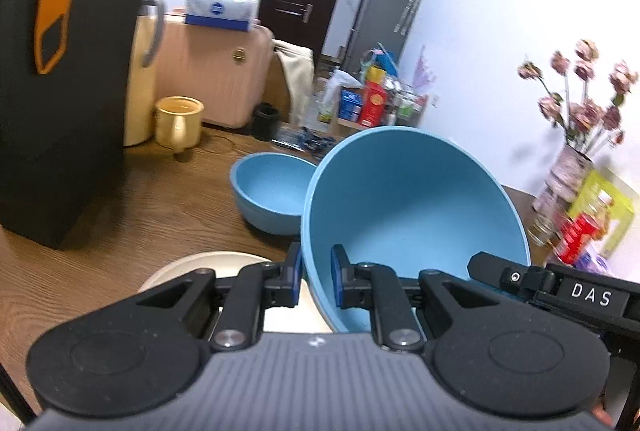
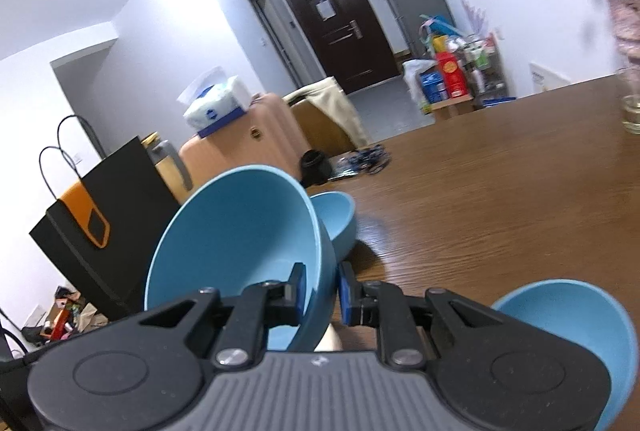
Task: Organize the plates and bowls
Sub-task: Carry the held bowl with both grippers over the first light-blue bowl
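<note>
Both grippers are seen angled downward over a brown wood-grain table. The left gripper is clamped on the rim of a large blue bowl: one blue pad lies outside the wall, the other inside. The right gripper is clenched on the same bowl's rim at another point, again with one pad inside and one outside. In the left wrist view the tip of the right gripper, a black body lettered "DAS", is seen at the bowl's right edge.

The large blue bowl is held tilted, its open mouth turned toward the cameras, raised above the table surface. It is deep and round, matte, smooth-walled, of an even sky blue. Behind it a smaller blue bowl stands upright on the table — shallower, with a thicker rim. A cream plate lies flat under the left gripper. In the right wrist view a third blue bowl is seen at the lower right, partly hidden by the gripper body.

Further left, a black paper bag with an orange mark stands upright; beside it a yellow mug rests on the table. A patterned vase of faded pink flowers stands at the table's far right — blurred.
</note>
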Demonstrator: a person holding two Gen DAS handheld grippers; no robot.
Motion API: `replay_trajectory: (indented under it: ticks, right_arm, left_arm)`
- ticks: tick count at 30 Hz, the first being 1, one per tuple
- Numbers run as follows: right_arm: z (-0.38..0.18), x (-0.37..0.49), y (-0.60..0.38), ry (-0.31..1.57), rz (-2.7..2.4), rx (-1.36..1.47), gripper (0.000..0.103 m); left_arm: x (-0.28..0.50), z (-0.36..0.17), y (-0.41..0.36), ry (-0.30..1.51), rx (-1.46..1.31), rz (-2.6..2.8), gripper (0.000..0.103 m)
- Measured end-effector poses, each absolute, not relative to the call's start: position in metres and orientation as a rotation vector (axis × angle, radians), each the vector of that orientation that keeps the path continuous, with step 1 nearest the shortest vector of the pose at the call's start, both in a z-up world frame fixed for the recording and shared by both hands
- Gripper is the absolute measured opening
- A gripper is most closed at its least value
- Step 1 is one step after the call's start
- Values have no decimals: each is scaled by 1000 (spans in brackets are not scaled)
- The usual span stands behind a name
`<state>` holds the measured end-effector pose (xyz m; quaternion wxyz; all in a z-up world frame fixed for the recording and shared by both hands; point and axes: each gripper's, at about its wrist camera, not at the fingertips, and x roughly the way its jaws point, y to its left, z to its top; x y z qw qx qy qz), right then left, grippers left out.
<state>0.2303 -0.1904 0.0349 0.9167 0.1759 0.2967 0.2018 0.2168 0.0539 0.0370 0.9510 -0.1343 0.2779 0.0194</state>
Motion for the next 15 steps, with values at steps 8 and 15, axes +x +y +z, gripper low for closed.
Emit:
replay_trajectory:
  ticks: [8,15]
  right_arm:
    - [30,215,-241,630,330,362,16]
    - [23,208,-274,680,277,349,15]
  left_arm:
    - [215,33,-2,623,-228,-32,15]
    - [215,29,-39,667,-181,-61,15]
